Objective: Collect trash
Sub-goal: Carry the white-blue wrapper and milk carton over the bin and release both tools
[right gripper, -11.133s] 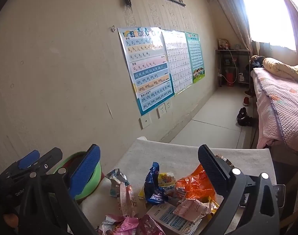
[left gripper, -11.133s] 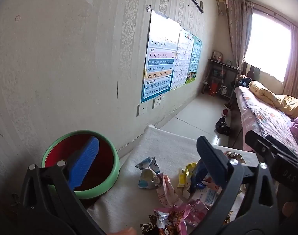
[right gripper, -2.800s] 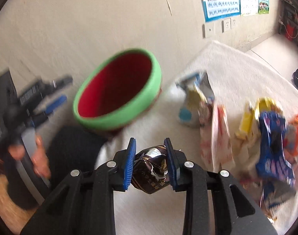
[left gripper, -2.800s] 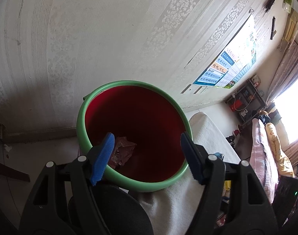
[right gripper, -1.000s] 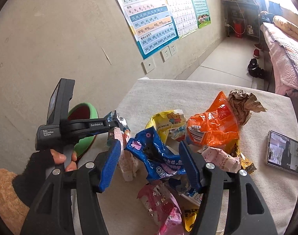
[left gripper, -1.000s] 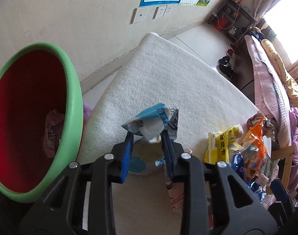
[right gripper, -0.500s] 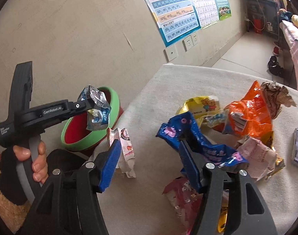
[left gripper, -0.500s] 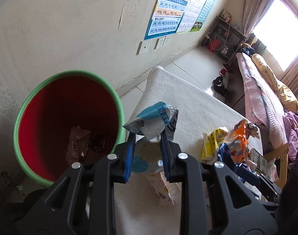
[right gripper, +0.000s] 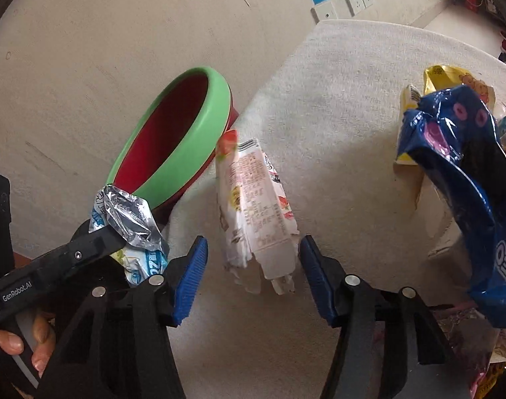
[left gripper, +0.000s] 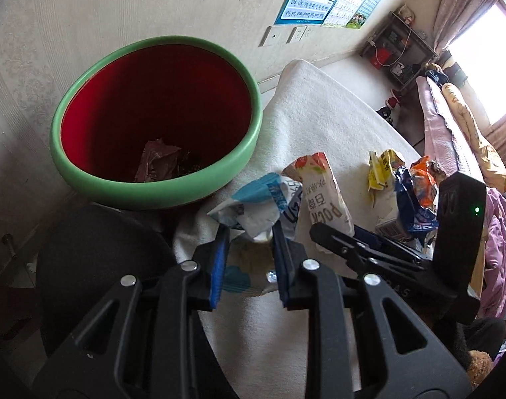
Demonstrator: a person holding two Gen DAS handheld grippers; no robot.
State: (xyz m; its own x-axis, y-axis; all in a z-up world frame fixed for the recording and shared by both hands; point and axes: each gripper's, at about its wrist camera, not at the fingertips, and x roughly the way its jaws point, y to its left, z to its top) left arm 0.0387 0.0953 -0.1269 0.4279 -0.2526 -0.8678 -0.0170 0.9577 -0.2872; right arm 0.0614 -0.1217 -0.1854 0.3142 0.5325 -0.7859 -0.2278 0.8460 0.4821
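My left gripper (left gripper: 249, 232) is shut on a crumpled blue-and-white foil wrapper (left gripper: 256, 206), held just right of the green-rimmed red bin (left gripper: 153, 196). The right wrist view shows that wrapper (right gripper: 129, 219) below the bin's rim (right gripper: 186, 146), with a hand on the left gripper's handle. My right gripper (right gripper: 253, 242) hangs low over the white-clothed table (right gripper: 352, 83), and its jaws are closing. The lower end of a pink-and-white snack wrapper (right gripper: 253, 206) lies between the blue pads, which are not pressing on it. That wrapper (left gripper: 322, 193) also shows in the left wrist view.
Brown wrappers (left gripper: 156, 163) lie in the bin's bottom. A blue cookie wrapper (right gripper: 459, 153), a yellow wrapper (right gripper: 452, 76) and an orange wrapper (left gripper: 422, 179) are piled on the table's right. A dark round seat (left gripper: 96, 259) sits under the bin. A bed (left gripper: 452, 126) stands far right.
The left gripper has carried its wrapper nearer the bin. The right gripper has dropped over the pink-and-white wrapper and its jaws have narrowed around it.
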